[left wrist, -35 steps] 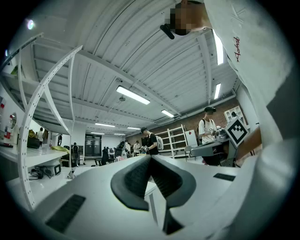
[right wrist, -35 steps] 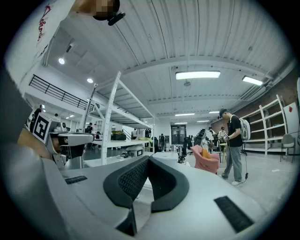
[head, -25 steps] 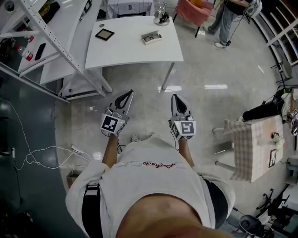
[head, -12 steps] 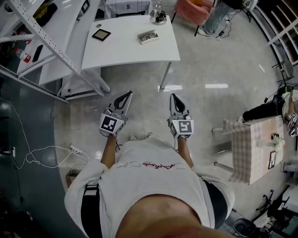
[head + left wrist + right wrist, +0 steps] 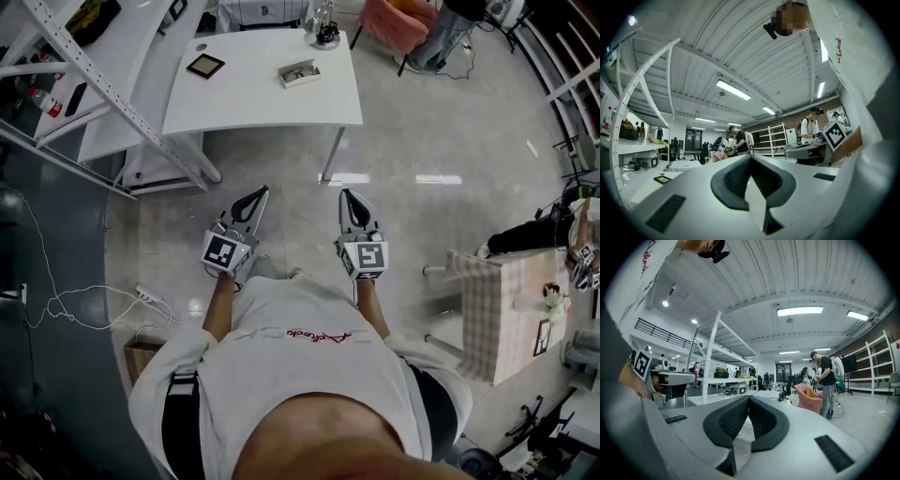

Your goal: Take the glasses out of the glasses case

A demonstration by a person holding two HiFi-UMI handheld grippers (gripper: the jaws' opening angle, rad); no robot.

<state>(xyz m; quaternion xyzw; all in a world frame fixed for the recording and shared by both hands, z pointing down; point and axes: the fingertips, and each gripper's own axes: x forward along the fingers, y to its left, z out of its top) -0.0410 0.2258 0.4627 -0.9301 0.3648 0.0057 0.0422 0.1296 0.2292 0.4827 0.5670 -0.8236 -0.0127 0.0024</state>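
Observation:
The glasses case (image 5: 300, 73) lies on the white table (image 5: 253, 103) at the top of the head view, far from both grippers; it looks open, with something dark inside, too small to make out. My left gripper (image 5: 260, 192) and right gripper (image 5: 347, 195) are held side by side in front of the person's body, over the floor and pointing toward the table. Both are shut with nothing between the jaws. In the left gripper view the pads of the left gripper (image 5: 751, 157) meet at the tip. The right gripper (image 5: 748, 398) shows the same in its own view.
A dark square plate (image 5: 205, 65) and a small dark object (image 5: 325, 36) also sit on the table. White shelving (image 5: 103, 103) stands at the left, a pink chair (image 5: 398, 19) and a standing person (image 5: 827, 380) beyond the table. A checked-cloth table (image 5: 511, 300) is at the right.
Both grippers keep their pose and stay shut. The whole view has shifted a little as the person moves: the table now sits slightly further left and up.

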